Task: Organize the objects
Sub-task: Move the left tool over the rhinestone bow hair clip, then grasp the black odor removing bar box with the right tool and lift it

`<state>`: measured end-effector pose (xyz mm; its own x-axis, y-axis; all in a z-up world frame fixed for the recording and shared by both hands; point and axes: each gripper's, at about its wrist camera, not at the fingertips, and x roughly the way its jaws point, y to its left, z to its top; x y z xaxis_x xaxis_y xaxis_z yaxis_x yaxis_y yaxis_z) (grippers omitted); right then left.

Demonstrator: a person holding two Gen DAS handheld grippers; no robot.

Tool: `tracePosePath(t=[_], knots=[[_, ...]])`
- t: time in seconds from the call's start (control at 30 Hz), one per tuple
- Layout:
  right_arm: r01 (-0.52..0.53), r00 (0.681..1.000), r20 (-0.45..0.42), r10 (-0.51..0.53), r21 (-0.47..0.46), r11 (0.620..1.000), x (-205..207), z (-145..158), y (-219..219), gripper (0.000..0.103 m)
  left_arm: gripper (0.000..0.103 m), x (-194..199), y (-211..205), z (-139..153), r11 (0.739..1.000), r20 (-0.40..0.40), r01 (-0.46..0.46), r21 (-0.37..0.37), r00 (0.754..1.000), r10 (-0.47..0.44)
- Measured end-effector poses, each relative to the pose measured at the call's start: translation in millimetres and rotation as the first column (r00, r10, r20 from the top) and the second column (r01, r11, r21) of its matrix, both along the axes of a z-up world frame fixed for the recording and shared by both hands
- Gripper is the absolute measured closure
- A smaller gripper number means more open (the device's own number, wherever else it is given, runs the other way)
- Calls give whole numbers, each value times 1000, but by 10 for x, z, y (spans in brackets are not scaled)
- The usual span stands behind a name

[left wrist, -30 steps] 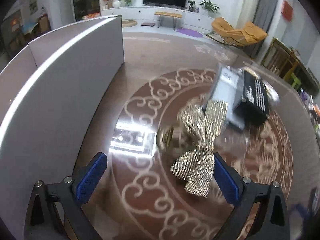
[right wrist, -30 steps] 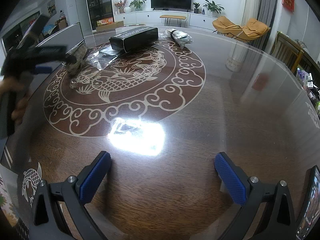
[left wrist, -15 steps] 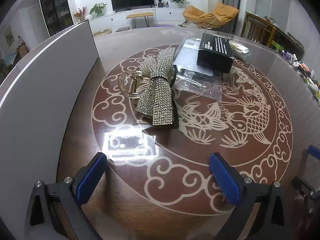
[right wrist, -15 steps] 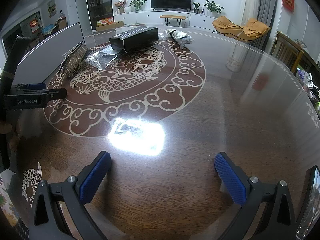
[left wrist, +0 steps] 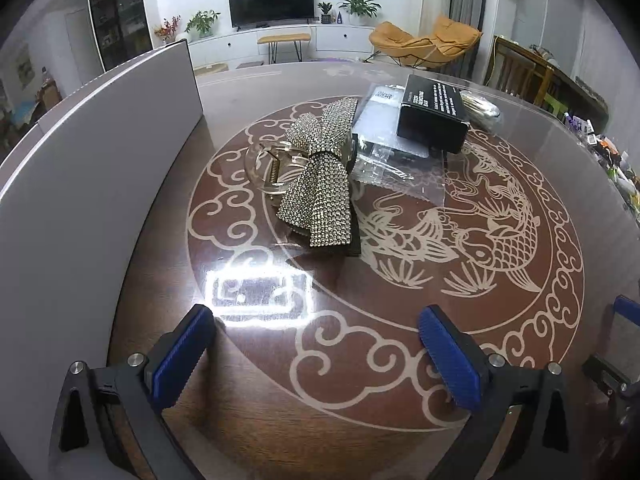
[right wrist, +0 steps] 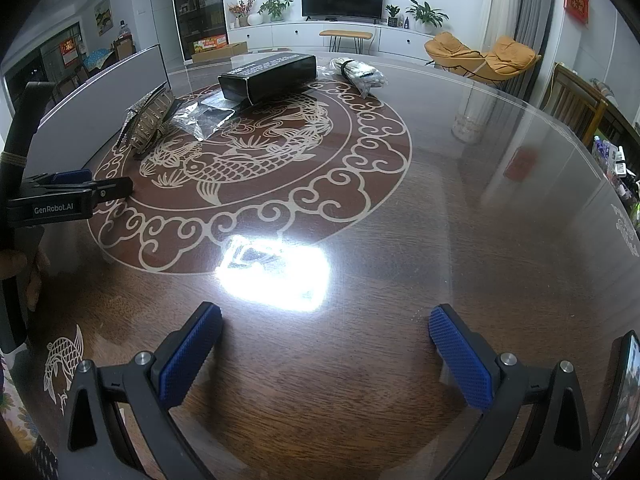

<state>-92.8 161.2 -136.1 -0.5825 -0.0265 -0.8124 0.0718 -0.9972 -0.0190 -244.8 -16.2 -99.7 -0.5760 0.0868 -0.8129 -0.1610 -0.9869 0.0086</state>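
left gripper (left wrist: 314, 346) low over the glossy round surface (left wrist: 400, 380), jaws spread wide and empty, blue pads either side of bare patterned wood. ahead at 12 o'clock, well apart from the pads: rhinestone bow hair clip (left wrist: 322, 182) lying flat on the carp medallion, its clear claw and spring showing at the clip's 9 o'clock side. just beside the bow at its 2 o'clock, a clear plastic bag (left wrist: 400, 152) lying flat, with a black box (left wrist: 434, 114) resting on the bag's far end. behind the box at 1 o'clock, a small wrapped bundle (left wrist: 480, 106), contents too blurred to name. tall grey panel (left wrist: 92, 168) standing along the surface edge from 9 to 11 o'clock, near the bow but not touching.

right gripper (right wrist: 326, 346) also low over the surface, jaws spread wide, nothing between them, a bright lamp glare just beyond at 12 o'clock. from this view the left gripper seen side-on at 9 o'clock, a hand (right wrist: 20, 268) partly visible on its handle. bow, bag, box and bundle grouped far off at 11 to 12 o'clock. dark phone edge (right wrist: 618, 400) at 4 o'clock, by the right pad.
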Motion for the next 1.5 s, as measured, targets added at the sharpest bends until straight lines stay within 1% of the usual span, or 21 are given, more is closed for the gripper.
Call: tracePosePath(t=[0.6,0.67,0.7,0.73,0.8,0.83,0.9,0.97,1.03,1.1,1.13,1.17,1.2,1.27,1.3,1.33,1.37,1.4,1.5], knots=[[-8,1000,9,8,-3,1000,-42,9,-18,0,0,7,-3,-1,1000,0,1,0,1000,-1],[-30,997,70,29,2,1000,-259,51,-47,0,0,9,-3,-2,1000,0,1,0,1000,-1],[-24,997,78,24,2,1000,-407,84,-72,0,0,8,-4,-1,1000,0,1,0,1000,-1],[-16,998,66,17,-12,1000,-576,176,-108,0,0,10,-3,-2,1000,0,1,0,1000,-1],[-24,1000,0,24,-68,997,-964,437,-238,0,0,10,-4,-2,1000,0,1,0,1000,-1],[-25,1000,-18,24,-83,996,-1135,525,-306,0,0,9,-5,-1,1000,0,1,0,1000,-1],[-26,999,-23,23,-113,993,-1577,648,-483,0,0,9,-6,0,1000,0,1,0,1000,-1],[0,1000,10,2,-134,991,-2025,666,-646,0,0,12,-5,-2,1000,0,1,0,1000,-1],[49,998,47,-41,-169,984,-2364,634,-750,0,0,12,-6,-2,1000,0,1,0,1000,-1],[97,989,133,-71,-199,975,-2621,510,-830,0,0,10,-9,0,1000,0,1,0,1000,-1],[122,979,183,-86,-193,974,-2722,424,-871,0,0,12,-6,-2,1000,0,1,1,1000,-1],[133,974,207,-94,-183,974,-2776,362,-903,0,0,13,-6,-2,1000,0,1,0,1000,-1],[131,974,208,-92,-178,975,-2787,330,-921,2,0,14,-7,-1,1000,0,1,0,1000,-1],[121,980,177,-93,-154,981,-2704,321,-898,30,0,14,-8,-2,1000,0,1,0,1000,-1],[108,983,163,-79,-180,978,-2640,320,-861,38,0,12,-10,0,1000,0,1,0,1000,-1],[100,986,152,-70,-199,975,-2546,331,-804,41,0,15,-8,-2,1000,0,1,0,1000,-1],[93,988,135,-68,-194,977,-2439,350,-762,41,0,15,-9,-2,1000,0,1,0,1000,-1],[85,991,116,-65,-178,980,-2334,400,-709,42,0,15,-10,-1,1000,0,1,0,1000,-1],[58,997,59,-50,-138,989,-1843,483,-551,43,0,16,-11,-1,1000,0,1,0,1000,-1]])
